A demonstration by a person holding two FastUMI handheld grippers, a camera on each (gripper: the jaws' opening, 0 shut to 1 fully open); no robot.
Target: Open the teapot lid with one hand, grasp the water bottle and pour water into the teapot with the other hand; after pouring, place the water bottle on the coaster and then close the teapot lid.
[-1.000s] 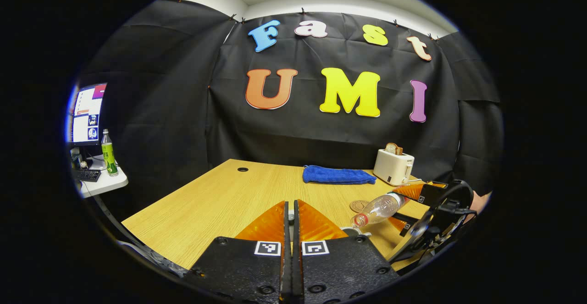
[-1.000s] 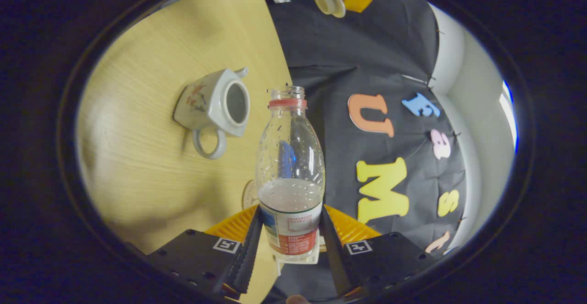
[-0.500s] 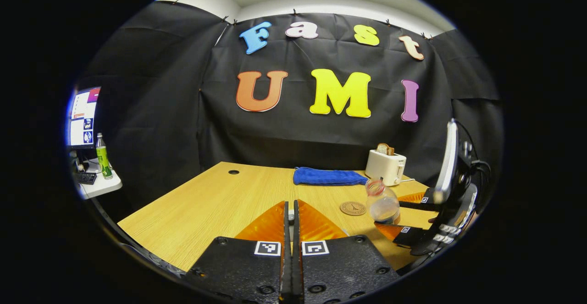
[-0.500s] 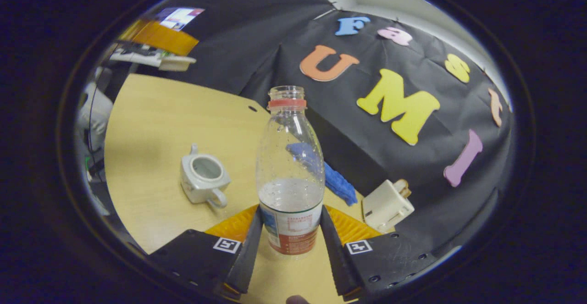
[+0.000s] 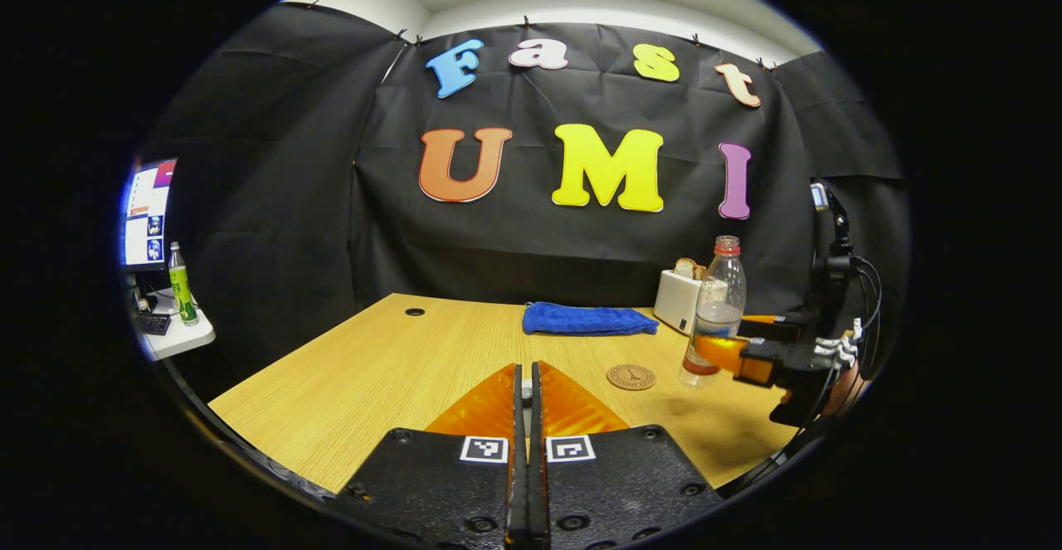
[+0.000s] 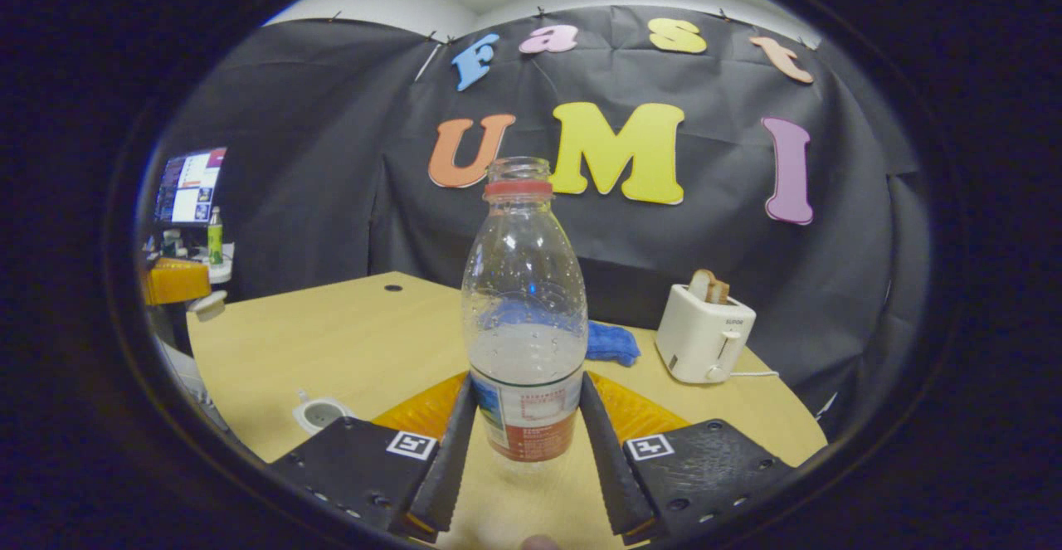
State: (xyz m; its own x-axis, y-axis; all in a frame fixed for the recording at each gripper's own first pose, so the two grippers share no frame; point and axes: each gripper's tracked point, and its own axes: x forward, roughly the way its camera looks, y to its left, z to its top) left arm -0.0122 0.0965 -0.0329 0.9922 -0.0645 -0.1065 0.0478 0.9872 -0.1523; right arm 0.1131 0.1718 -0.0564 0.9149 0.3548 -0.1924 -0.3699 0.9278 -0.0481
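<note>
Lowering the bottle (image 6: pixel 525 318) straight down onto the coaster (image 5: pixel 630 377) is the job — keep it upright. Left gripper (image 5: pixel 523 384) has its fingers pressed together; the lid (image 6: pixel 209 304) seems pinched there. Open teapot (image 6: pixel 321 411) sits low-left. Right gripper (image 6: pixel 525 417) clamps the bottle — roughly a third water, uncapped.

My right gripper (image 6: pixel 525 417) is level, pointing forward, fingers (image 6: pixel 452 442) pressed on either side of the bottle (image 6: pixel 524 318) low on its body, bottle upright between them. From the left gripper view that right gripper (image 5: pixel 751 349) sits off to my right, held horizontal, my hand (image 5: pixel 842 384) behind it at the grip. My left gripper (image 5: pixel 524 417) is also level and forward, fingers (image 5: pixel 485 405) drawn together with just a thin slit between them; what they pinch, if anything, I can't make out.
</note>
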